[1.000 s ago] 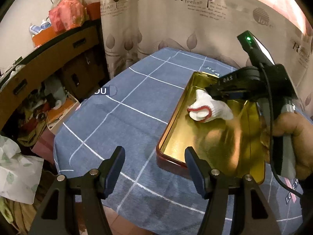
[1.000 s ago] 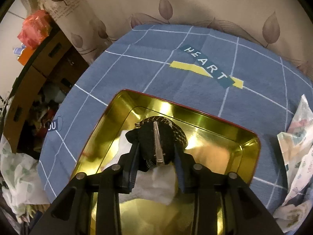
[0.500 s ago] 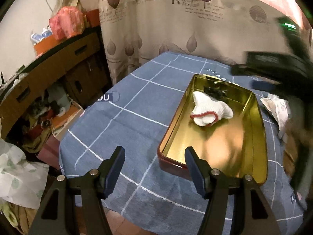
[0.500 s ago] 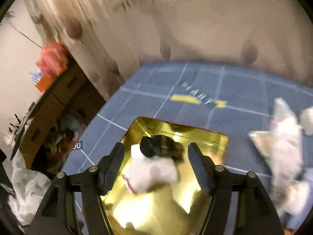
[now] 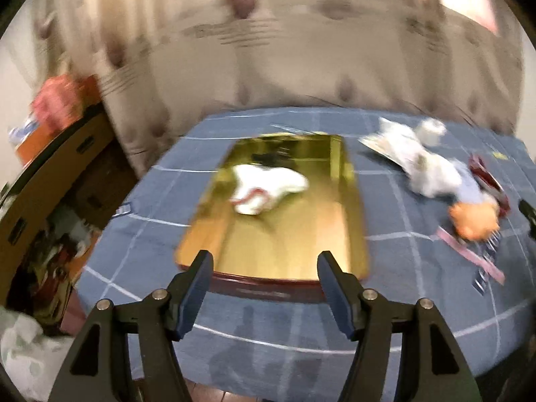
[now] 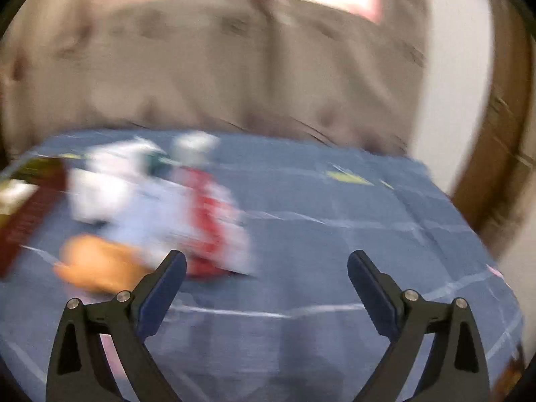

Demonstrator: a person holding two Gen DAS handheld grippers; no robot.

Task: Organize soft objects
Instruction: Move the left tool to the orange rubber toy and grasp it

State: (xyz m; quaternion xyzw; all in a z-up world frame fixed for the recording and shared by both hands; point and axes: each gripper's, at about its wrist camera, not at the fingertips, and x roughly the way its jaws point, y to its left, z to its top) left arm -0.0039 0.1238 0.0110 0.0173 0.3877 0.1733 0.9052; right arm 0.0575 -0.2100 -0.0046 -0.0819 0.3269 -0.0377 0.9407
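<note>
Both tongs are released and carry nothing. The left gripper [image 5: 264,288] hangs with its jaws spread just short of the near rim of the gold tin tray [image 5: 351,221], which lies straight ahead of it on the blue checked tablecloth [image 5: 150,241]. Inside the tray, toward its far half, lies a white glove with a red cuff [image 5: 268,187], and beyond that a small dark item [image 5: 268,158] against the far wall, too smeared to name.

So part of the sorting looks done: two pieces are in the tray. The rest waits outside it. Ahead and to the right of the left tongs sits a loose pile [image 5: 435,174] of pale cloths, with an orange soft piece [image 5: 474,218] at its near end.

The right gripper [image 6: 266,283], jaws wide apart, points at the cloth with that same pile ahead and to its left: the orange piece [image 6: 97,266] is just beside its left finger, a red-and-white piece [image 6: 211,221] is beyond it, and white cloths [image 6: 107,184] are farther off. Motion blur is heavy here, so these are probably fabric but I cannot say what kind.

By my judgement the pile is what is left, and the orange piece is the handiest next pick.
</note>
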